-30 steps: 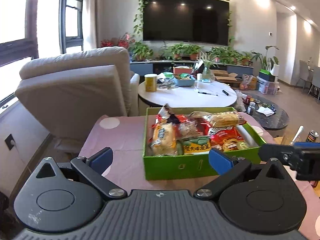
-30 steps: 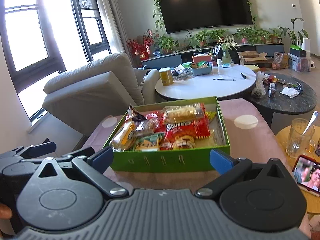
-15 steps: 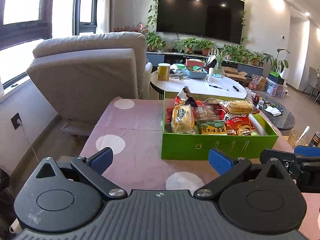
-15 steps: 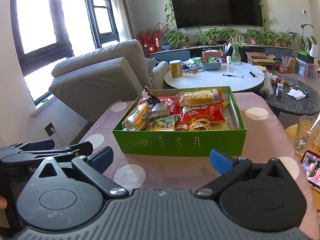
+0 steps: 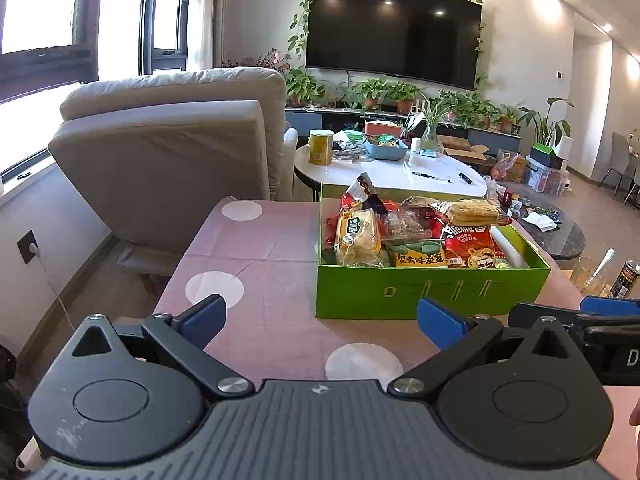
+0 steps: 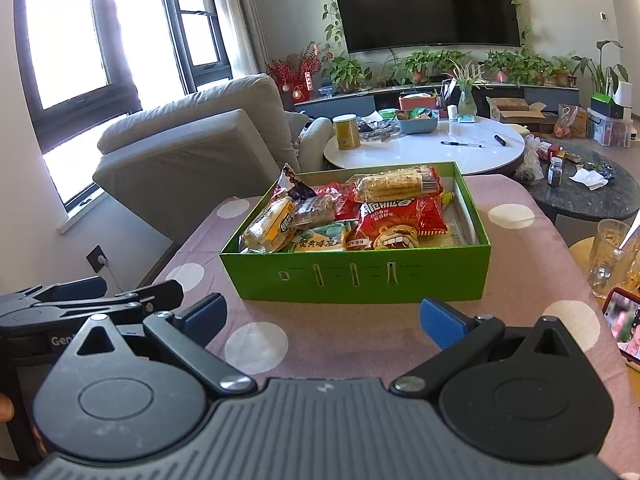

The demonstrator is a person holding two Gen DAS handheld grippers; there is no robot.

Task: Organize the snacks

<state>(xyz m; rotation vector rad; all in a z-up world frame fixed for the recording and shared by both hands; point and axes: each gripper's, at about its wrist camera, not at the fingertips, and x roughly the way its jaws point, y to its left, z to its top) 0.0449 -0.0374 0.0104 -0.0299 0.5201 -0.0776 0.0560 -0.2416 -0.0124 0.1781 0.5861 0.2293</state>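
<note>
A green box [image 5: 424, 294] [image 6: 360, 276] sits on a pink table with white dots [image 5: 260, 264] [image 6: 360, 332]. It holds several snack packs: a yellow bread pack [image 5: 356, 236] [image 6: 270, 226], a red chips bag [image 5: 468, 246] [image 6: 390, 222], a green bean pack [image 5: 416, 254] [image 6: 320, 240] and a wafer pack [image 5: 472, 212] [image 6: 394, 184]. My left gripper [image 5: 320, 320] is open and empty, short of the box and to its left. My right gripper [image 6: 324, 318] is open and empty, in front of the box.
A beige armchair [image 5: 168, 160] stands beyond the table's left. A white round table [image 6: 424, 148] with a yellow can [image 6: 346, 132] is behind the box. A glass [image 6: 608, 256] and a phone [image 6: 624, 328] are at the right.
Both grippers have drawn back from the box, which now looks farther away. The left gripper has also shifted left. Both stay open and empty.
</note>
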